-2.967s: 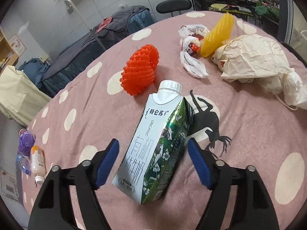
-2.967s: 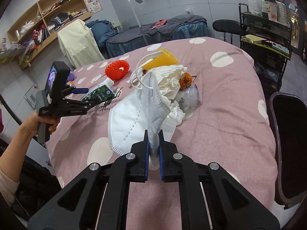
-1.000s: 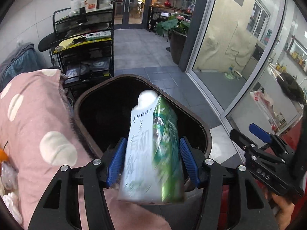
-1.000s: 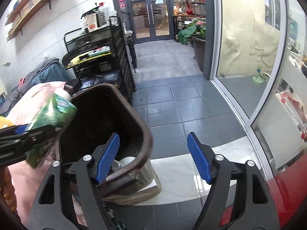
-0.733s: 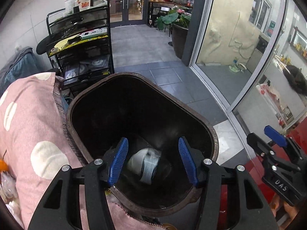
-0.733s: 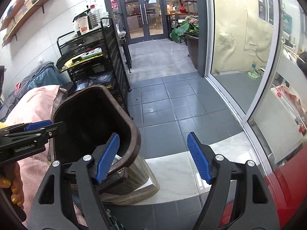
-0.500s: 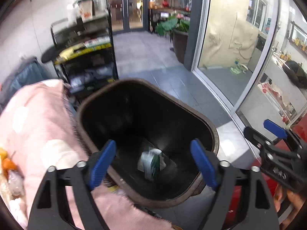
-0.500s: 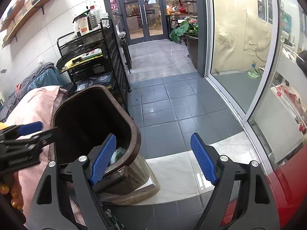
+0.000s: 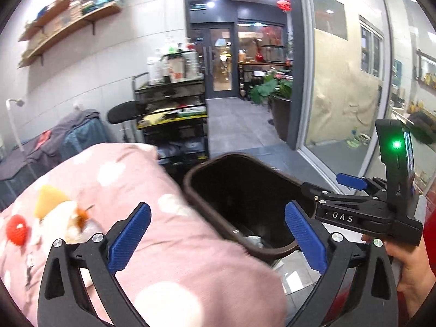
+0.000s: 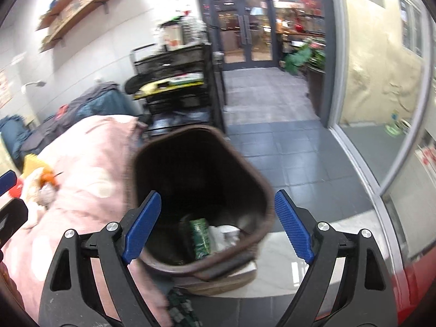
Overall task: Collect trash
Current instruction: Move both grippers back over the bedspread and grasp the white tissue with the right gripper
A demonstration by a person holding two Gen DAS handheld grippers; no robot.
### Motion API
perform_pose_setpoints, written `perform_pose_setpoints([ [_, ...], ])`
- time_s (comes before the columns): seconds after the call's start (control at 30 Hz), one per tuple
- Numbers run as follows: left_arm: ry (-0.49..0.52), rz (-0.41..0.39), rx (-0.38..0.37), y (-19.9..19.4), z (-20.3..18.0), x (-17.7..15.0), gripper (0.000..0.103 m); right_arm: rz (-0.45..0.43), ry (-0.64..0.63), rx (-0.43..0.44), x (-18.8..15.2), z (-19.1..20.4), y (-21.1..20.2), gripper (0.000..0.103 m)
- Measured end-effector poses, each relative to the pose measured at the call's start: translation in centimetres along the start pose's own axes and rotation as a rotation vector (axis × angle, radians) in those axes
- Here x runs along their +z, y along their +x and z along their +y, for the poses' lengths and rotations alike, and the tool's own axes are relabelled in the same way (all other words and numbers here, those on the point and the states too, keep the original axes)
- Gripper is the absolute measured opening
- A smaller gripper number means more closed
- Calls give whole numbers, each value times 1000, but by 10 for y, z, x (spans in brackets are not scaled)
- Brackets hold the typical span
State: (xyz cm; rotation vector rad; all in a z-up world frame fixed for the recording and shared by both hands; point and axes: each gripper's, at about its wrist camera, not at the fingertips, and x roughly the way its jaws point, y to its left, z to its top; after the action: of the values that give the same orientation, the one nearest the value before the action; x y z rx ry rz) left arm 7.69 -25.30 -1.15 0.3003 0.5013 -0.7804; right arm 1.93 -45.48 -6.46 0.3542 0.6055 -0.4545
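The dark brown trash bin (image 10: 261, 190) stands on the floor beside the table; its rim also shows in the left wrist view (image 9: 207, 204). The green milk carton (image 10: 200, 235) and white mask (image 10: 224, 233) lie at its bottom. My right gripper (image 10: 216, 223) is open and empty above the bin mouth. My left gripper (image 9: 216, 235) is open and empty over the table edge next to the bin. Remaining trash sits on the pink tablecloth (image 9: 169, 259): yellow foam net (image 9: 47, 199), red foam net (image 9: 16, 229), crumpled paper (image 9: 65, 218).
A black wire shelf cart (image 9: 174, 125) and a black chair (image 9: 121, 114) stand behind the table. Grey tile floor (image 10: 286, 141) leads to glass doors. A glass wall (image 9: 343, 87) runs on the right. The right gripper's body (image 9: 362, 212) is to the right of my left gripper.
My left gripper let the milk carton fall into the bin, opened wide, and has pulled back and swung left toward the table. My right gripper has moved over the bin.
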Motion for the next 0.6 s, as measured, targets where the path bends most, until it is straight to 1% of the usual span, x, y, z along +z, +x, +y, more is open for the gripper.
perform_pose_setpoints([
  [0.1, -30, -2, 37, -13, 17, -6, 97, 3, -45, 68, 0, 27, -4, 85],
  [0.23, -97, 3, 85, -31, 47, -20, 97, 22, -113, 162, -3, 66, -9, 86],
  [0.43, -159, 19, 217, -55, 94, -43, 97, 107, -181, 314, -9, 122, -6, 86],
  [0.6, -237, 40, 331, -82, 144, -75, 97, 168, -263, 411, -13, 178, -2, 86],
])
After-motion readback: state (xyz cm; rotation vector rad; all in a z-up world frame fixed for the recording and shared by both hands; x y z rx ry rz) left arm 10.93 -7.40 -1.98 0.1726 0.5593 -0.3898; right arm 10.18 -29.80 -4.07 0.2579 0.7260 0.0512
